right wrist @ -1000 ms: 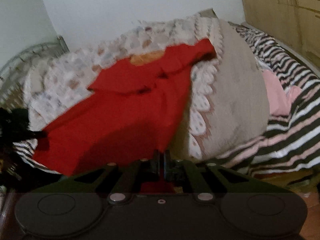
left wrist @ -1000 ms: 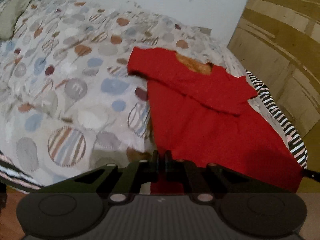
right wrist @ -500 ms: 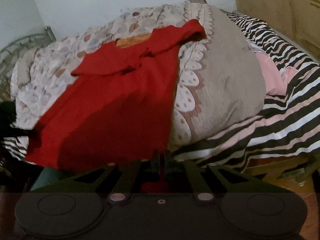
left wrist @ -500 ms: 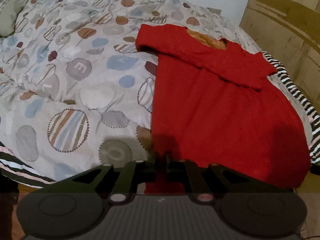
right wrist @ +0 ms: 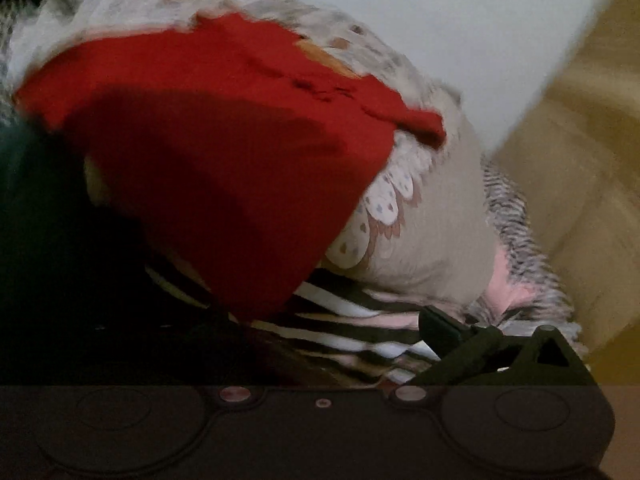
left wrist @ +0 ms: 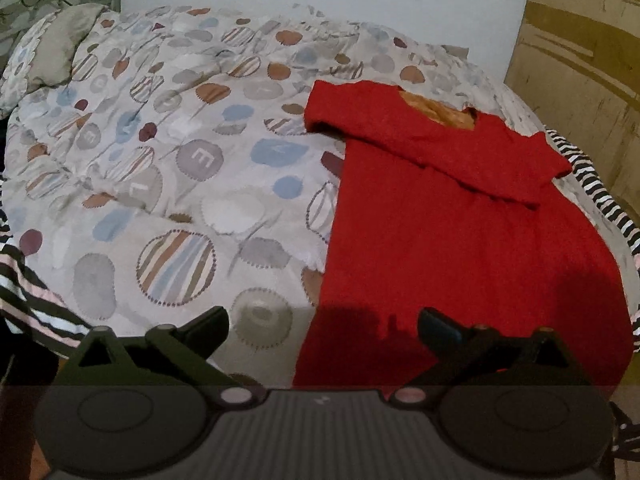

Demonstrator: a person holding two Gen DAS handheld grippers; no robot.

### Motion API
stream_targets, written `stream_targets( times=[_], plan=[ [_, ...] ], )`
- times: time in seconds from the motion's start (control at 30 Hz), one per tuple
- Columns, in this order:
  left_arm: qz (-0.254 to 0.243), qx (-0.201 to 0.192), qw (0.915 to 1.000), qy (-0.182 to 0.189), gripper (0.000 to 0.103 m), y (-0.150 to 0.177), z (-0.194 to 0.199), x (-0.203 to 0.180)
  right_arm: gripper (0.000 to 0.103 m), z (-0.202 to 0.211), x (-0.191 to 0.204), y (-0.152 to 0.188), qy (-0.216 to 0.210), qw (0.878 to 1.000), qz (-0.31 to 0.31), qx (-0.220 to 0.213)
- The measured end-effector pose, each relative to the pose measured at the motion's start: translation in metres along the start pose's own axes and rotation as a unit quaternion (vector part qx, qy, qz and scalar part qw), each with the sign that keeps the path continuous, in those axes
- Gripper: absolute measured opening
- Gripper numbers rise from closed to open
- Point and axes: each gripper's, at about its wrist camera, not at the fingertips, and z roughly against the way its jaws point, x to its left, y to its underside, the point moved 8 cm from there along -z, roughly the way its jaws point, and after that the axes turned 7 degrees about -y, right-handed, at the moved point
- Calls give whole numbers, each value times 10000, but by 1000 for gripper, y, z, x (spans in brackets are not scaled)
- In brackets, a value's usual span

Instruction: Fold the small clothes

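Observation:
A small red dress [left wrist: 452, 216] with an orange neck lining lies flat on the patterned duvet [left wrist: 168, 168], collar toward the wall, hem toward me. My left gripper [left wrist: 323, 326] is open and empty, its jaws spread just above the hem's left corner. In the right wrist view the dress [right wrist: 224, 152] fills the upper left, blurred and tilted. My right gripper [right wrist: 320, 336] is open; only its right finger [right wrist: 452, 328] shows clearly, the left is lost in shadow. It holds nothing.
A striped black, white and pink sheet [left wrist: 600, 196] runs along the bed's right edge and shows under the dress hem [right wrist: 352, 332]. A grey pillow [left wrist: 60, 48] and metal headboard sit at the far left. A yellowish wooden wardrobe [left wrist: 580, 64] stands at the right.
Both grippers were shut on the dress hem and have opened, letting it go. The dress now lies flat on the duvet. The right gripper has tilted and moved, blurring its view.

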Motion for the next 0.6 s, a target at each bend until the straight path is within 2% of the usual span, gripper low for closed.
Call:
stream_targets(
  times=[0.07,0.13,0.23,0.3,0.37,0.43,0.53,0.6],
  plan=[
    [17,21,10000,-31,102,3,2,3,102,-7,12,5,324,9956,874,49],
    [56,63,10000,-37,102,5,3,5,102,-15,23,11,624,9829,1730,52],
    [137,189,9997,31,102,10,5,6,102,-26,39,20,940,9509,2949,-91],
    [189,217,9995,92,102,11,8,6,102,-31,48,23,1132,9284,3526,-295],
    [195,214,9995,99,102,11,12,6,102,-36,53,24,1447,9004,4058,-603],
    [168,186,9997,62,102,12,12,6,102,-40,55,23,1692,8778,4401,-851],
    [134,137,9998,35,102,13,19,5,101,-42,54,24,1818,8552,4712,-1164],
    [124,115,9998,43,102,15,22,4,96,-40,53,23,1847,8436,4860,-1341]
  ],
)
